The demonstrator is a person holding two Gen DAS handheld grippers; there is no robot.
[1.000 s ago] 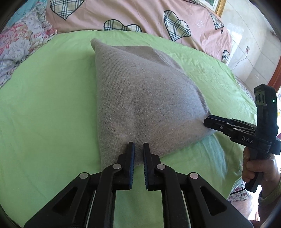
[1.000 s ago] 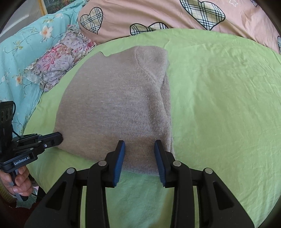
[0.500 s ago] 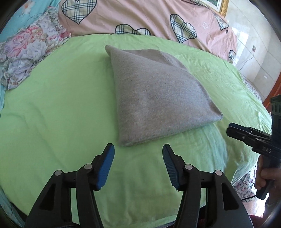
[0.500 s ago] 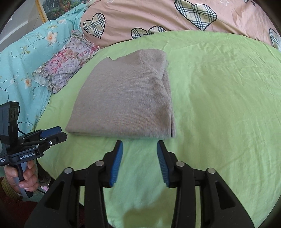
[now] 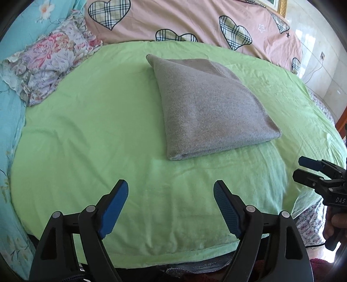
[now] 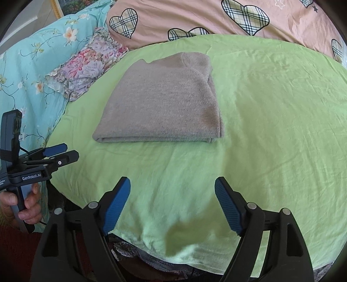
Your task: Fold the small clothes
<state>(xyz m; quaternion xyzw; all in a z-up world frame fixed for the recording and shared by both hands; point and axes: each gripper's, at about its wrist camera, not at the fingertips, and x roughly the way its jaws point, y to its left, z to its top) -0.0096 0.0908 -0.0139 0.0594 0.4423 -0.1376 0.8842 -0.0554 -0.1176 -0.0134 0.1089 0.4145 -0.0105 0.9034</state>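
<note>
Left tongs (image 5: 170, 206): you hold them spread wide, blue pads apart, gripping nothing, hovering over bare sheet near the bed's front edge.
Sweater (image 5: 208, 108): your folded grey knit lies flat on the green sheet (image 5: 86, 130), well ahead of both tongs, touched by neither.
Right tongs (image 6: 172, 206): yours are spread just as wide, empty, over the sheet short of the sweater's near fold.
Floral pillow (image 6: 86, 71): it sits left of the sweater, apart from it.
Heart quilt (image 6: 195, 19): it lies behind the sheet.
</note>
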